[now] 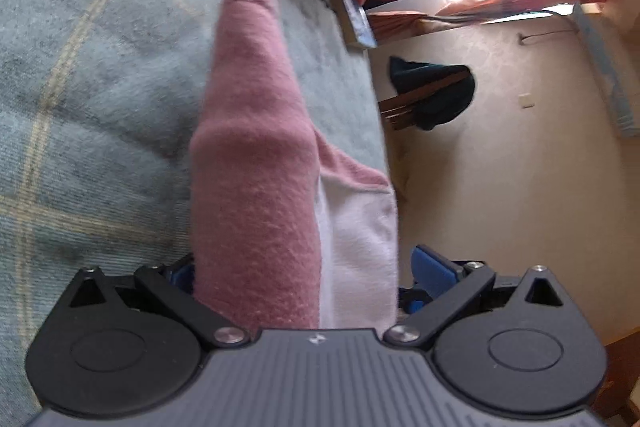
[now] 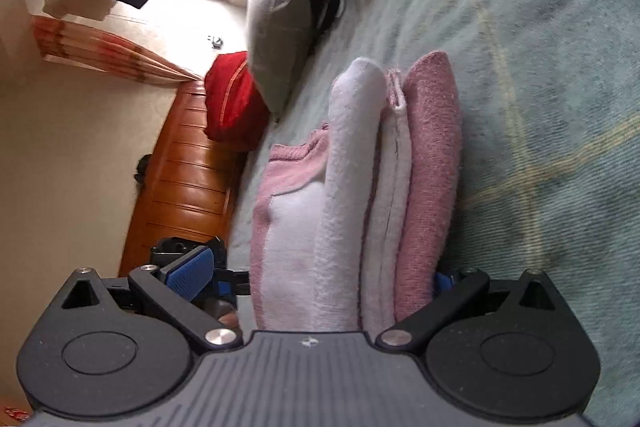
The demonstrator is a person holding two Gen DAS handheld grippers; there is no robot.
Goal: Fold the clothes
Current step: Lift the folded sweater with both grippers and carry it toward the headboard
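Pink garment (image 1: 252,187), folded into thick layers with white lining showing, lies on the blue-green plaid blanket (image 1: 100,67) between both spread grippers, left gripper (image 1: 304,279) and right gripper (image 2: 316,279), neither clamping it. Beyond the bed: cream floor (image 1: 500,187), wooden footboard (image 2: 184,187), red pillow (image 2: 232,99).

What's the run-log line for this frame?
task: fold clothes | left tongs: around pink garment | right tongs: around folded stack | surface: bed
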